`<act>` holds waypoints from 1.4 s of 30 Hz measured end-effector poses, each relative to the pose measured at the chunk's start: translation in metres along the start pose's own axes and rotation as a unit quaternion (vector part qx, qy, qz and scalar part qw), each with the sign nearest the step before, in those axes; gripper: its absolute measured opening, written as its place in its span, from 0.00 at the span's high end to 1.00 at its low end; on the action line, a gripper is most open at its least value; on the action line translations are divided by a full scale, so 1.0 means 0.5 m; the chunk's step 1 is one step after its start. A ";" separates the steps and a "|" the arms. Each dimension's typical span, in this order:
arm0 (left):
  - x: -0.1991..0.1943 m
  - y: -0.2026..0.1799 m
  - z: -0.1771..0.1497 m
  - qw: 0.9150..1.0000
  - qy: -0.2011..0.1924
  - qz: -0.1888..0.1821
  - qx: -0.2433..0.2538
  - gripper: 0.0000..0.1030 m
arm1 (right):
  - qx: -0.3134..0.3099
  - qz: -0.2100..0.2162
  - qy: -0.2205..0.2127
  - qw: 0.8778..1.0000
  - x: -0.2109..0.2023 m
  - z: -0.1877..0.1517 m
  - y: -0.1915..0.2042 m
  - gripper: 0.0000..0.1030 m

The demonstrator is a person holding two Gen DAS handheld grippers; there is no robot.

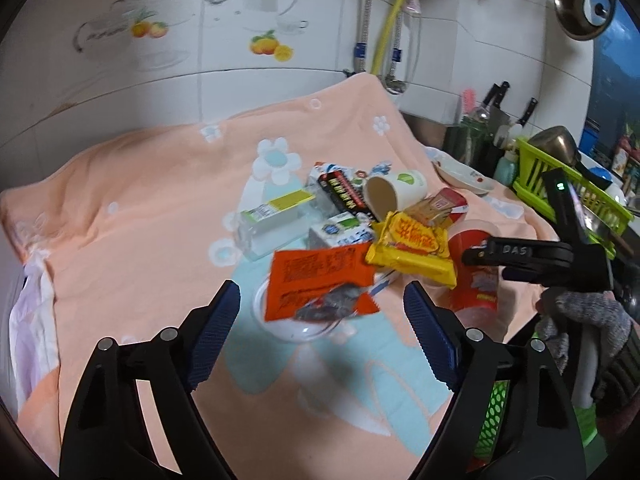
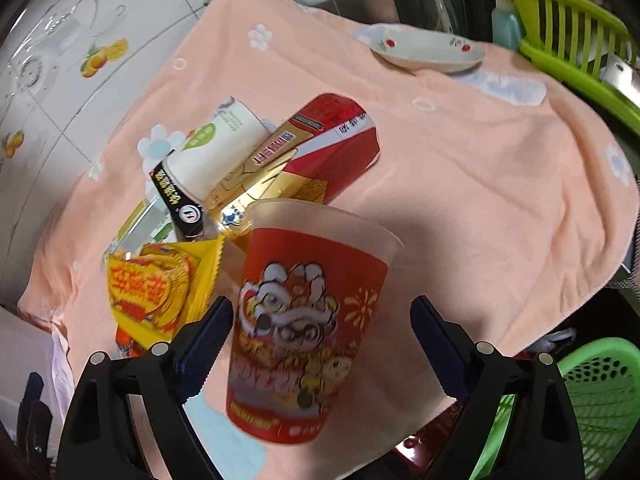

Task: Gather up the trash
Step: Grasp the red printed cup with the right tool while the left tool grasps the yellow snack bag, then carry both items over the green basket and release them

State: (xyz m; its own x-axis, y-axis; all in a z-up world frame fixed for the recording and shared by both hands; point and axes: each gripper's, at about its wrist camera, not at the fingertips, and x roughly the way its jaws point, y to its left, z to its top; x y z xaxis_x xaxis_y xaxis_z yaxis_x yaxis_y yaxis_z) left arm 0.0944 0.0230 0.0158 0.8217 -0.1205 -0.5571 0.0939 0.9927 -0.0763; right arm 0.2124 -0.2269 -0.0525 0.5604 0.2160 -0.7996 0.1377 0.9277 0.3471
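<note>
A pile of trash lies on a peach flowered towel [image 1: 140,220]: an orange wrapper [image 1: 320,280] on a clear plastic cup, a yellow wrapper [image 1: 412,248], a white paper cup [image 1: 394,194] on its side, cartons and a clear bottle [image 1: 276,220]. My left gripper [image 1: 322,292] is open just before the orange wrapper, its blue pads apart from it. A red lion-print cup [image 2: 308,328] stands between the fingers of my right gripper [image 2: 322,306], which is open, with a gap on each side. The right gripper [image 1: 472,258] also shows beside that red cup [image 1: 476,280] in the left wrist view.
A patterned plate [image 2: 428,50] sits at the towel's far side. A green dish rack [image 2: 568,32] and knives [image 1: 496,96] stand to the right. A green perforated basket [image 2: 600,392] is below the counter edge, a white bag [image 1: 28,320] at the left edge. A gloved hand [image 1: 580,320] holds the right gripper.
</note>
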 end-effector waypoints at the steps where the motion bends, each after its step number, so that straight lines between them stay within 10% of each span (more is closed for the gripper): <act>1: 0.006 -0.005 0.008 1.000 0.000 -0.006 0.006 0.20 | 0.007 0.009 0.007 1.000 0.008 0.003 -0.003 0.16; 9: 0.081 -0.044 0.057 0.997 0.021 -0.060 0.044 0.23 | 0.057 0.086 0.049 0.993 0.042 0.007 -0.029 0.30; 21: 0.250 -0.093 0.075 0.984 0.109 -0.126 0.069 0.36 | 0.009 0.076 0.022 0.997 -0.012 -0.003 -0.039 0.31; 26: 0.284 -0.096 0.068 0.978 0.132 -0.153 0.059 0.57 | -0.021 0.069 0.003 0.997 -0.052 -0.016 -0.044 0.31; 42: 0.174 -0.116 0.071 0.977 0.079 -0.192 0.057 0.90 | -0.061 0.053 -0.055 0.995 -0.193 -0.088 -0.080 0.31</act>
State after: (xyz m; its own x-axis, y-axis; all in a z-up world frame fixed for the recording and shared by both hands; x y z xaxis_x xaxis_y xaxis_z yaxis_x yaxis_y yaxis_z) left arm 0.1803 -0.0446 0.0013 0.6175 -0.4757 -0.6264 0.4472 0.8675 -0.2179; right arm 0.1170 -0.2714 -0.0108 0.6539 0.2862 -0.7003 -0.0240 0.9331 0.3589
